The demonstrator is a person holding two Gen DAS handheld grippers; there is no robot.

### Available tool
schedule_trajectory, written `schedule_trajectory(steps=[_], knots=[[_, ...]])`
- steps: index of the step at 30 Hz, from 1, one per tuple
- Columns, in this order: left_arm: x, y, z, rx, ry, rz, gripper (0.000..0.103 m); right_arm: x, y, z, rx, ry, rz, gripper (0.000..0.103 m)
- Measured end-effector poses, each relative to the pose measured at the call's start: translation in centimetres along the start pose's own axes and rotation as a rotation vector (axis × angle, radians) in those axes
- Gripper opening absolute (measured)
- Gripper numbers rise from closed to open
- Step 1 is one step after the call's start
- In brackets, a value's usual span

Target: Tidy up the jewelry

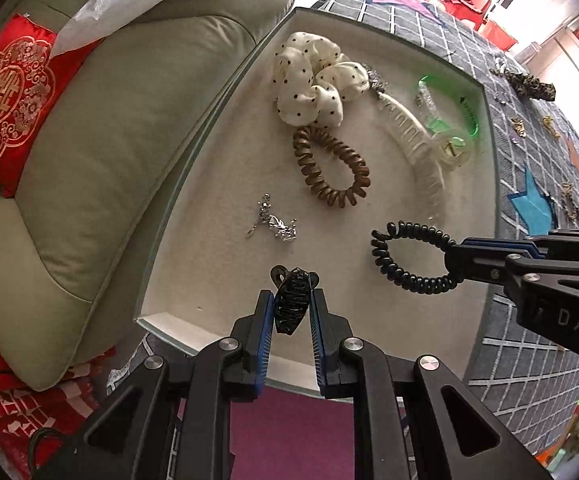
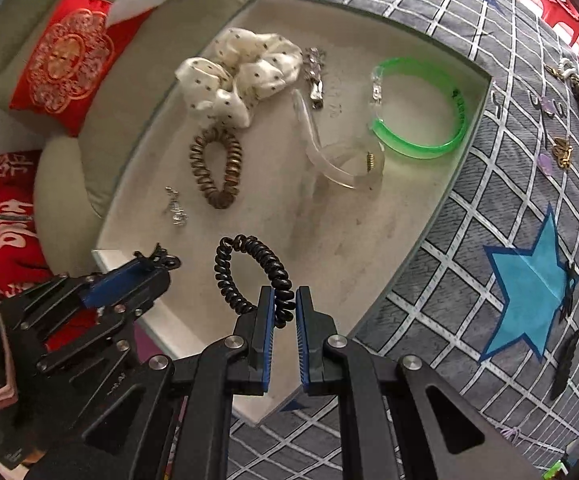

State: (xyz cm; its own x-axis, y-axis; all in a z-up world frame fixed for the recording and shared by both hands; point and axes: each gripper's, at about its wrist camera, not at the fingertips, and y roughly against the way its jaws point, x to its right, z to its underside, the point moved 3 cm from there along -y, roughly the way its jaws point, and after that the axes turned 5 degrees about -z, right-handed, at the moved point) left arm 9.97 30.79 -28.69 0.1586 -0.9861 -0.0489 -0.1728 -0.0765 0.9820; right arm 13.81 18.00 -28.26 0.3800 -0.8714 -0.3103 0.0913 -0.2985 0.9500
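A white tray [image 1: 209,264] lies on a grey grid-patterned cloth. Over its near edge my left gripper [image 1: 292,307] is shut on a small black claw clip [image 1: 290,300], held upright between the blue pads. My right gripper [image 2: 285,305] is shut on a black spiral hair tie [image 2: 255,272], whose loop hangs over the tray's near part; the same hair tie [image 1: 409,256] shows at right in the left wrist view. Inside the tray lie a polka-dot scrunchie [image 1: 313,80], a brown spiral tie [image 1: 329,168], a clear claw clip [image 1: 421,148], a green bangle [image 1: 457,108] and a small silver piece [image 1: 273,220].
A beige cushion [image 1: 109,160] with a red embroidered pillow [image 1: 5,96] borders the tray's left side. More small gold and dark ornaments [image 2: 561,152] lie scattered on the grey cloth [image 2: 469,280] to the right, near a blue star patch [image 2: 525,284].
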Motion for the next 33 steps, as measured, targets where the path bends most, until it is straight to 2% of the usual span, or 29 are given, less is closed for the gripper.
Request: schedule_trajectory(steps=[12,19,21,27,28,29,31,33], knots=[[1.2,-1.6,0.3,-0.011,-0.042,-0.057,0.02,1.0,-2.1,-0.1,-0.045,-0.045,0.001,0.013],[0.8,-1.9,0.7,-0.043,-0.022,-0.047,0.02,1.0,-2.1,-0.2,-0.056,-0.049,-0.002,0.014],[0.9,-2.0,0.5,-0.048,-0.012,-0.049,0.02,0.6,-2.2,-0.6,-0.056,-0.05,0.001,0.026],[1.0,-1.9,0.4,-0.039,-0.017,-0.068,0.02,0.1,-0.3,-0.4,-0.022,-0.052,-0.02,0.035],[1.1,-1.8,0.5,-0.041,-0.016,-0.066,0.025,0.0,0.2,-0.4,-0.009,-0.051,-0.019,0.035],[1.2,-1.9,0.4,-0.046,-0.016,-0.061,0.055,0.0,0.7,-0.4,0.006,-0.051,-0.016,0.035],[1.1,-1.5,0.3,-0.032,-0.01,-0.066,0.091,-0.1,1.9,-0.2,0.035,-0.05,-0.009,0.035],[1.3,-1.0,0.1,-0.003,-0.022,-0.07,0.091,-0.1,2.8,0.0,0.058,-0.053,-0.006,0.035]])
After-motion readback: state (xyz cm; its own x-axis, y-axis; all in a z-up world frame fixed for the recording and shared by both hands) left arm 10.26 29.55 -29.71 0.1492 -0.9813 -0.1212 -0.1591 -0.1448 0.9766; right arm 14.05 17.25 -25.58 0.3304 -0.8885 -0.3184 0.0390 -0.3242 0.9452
